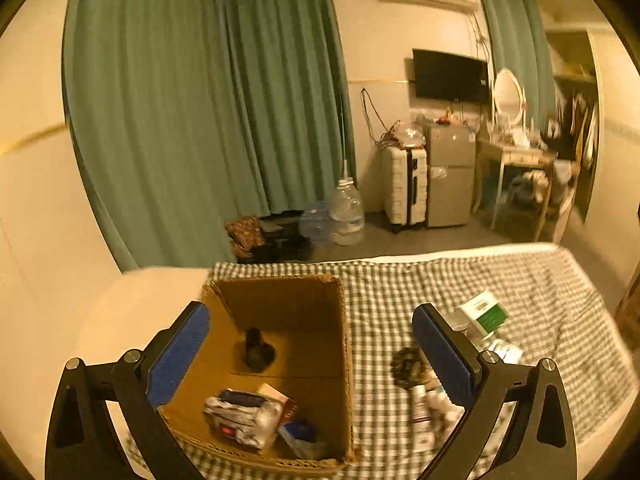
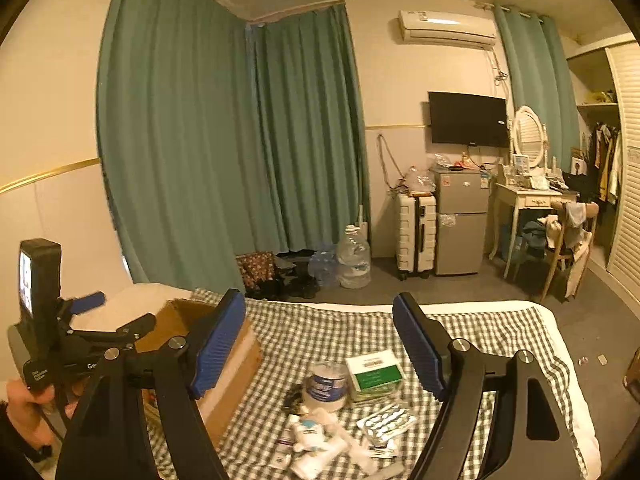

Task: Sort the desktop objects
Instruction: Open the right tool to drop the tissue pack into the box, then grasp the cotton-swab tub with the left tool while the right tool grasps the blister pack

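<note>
Both our claws, left claw (image 1: 312,356) and right claw (image 2: 320,344), are wide open and empty. We should grab one thing from the pile (image 2: 336,432), then drop it gently in the box (image 1: 280,304).

Checked bedcover (image 2: 500,332) — cardboard box (image 1: 280,308), green-white carton (image 2: 374,372), tape roll (image 2: 325,386) on it.

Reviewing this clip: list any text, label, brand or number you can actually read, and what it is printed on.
"Ge": cut-off white letters on the left hand-held gripper.
Green and white box: print too blurred.
Round tub: label unreadable.
Blister pack: no legible print.
Packet in the cardboard box: blurred.
</note>
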`<act>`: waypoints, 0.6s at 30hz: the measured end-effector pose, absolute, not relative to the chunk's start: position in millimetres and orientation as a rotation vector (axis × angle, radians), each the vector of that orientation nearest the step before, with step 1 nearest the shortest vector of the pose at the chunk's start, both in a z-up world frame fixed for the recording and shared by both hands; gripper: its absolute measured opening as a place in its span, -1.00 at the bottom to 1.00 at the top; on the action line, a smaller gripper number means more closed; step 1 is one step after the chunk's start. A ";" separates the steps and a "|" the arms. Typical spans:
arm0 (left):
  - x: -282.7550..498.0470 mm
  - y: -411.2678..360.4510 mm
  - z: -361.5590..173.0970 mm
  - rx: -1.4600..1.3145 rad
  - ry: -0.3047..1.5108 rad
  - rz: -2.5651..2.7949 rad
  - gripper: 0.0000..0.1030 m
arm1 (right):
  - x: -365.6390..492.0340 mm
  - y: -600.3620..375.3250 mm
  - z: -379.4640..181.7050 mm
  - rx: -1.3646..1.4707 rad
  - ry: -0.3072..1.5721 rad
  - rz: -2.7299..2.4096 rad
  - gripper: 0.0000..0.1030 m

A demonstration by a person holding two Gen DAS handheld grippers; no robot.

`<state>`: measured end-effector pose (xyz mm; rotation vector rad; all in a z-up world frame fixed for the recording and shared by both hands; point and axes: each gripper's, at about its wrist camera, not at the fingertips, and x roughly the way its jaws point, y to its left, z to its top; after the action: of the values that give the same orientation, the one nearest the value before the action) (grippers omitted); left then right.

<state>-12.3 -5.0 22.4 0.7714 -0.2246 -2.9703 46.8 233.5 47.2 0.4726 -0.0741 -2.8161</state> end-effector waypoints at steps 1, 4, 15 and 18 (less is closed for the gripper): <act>-12.7 -2.4 20.6 0.774 -0.232 -2.983 1.00 | 43.4 240.7 43.1 0.477 -0.082 -2.823 0.48; -19.7 5.8 13.9 0.831 -0.199 -3.047 1.00 | 34.9 257.6 29.9 0.498 -0.089 -2.840 0.49; -53.1 34.7 -12.2 1.012 -0.061 -3.134 1.00 | -9.0 294.6 -25.4 0.658 -0.061 -2.848 0.49; -65.7 58.0 -25.0 1.030 -0.155 -3.125 1.00 | -24.3 299.5 -44.9 0.750 -0.062 -2.819 0.49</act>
<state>-65.7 58.0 -25.0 1.0296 -0.1550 -3.1249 -24.3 299.5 -44.9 0.7500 -0.0619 -2.8193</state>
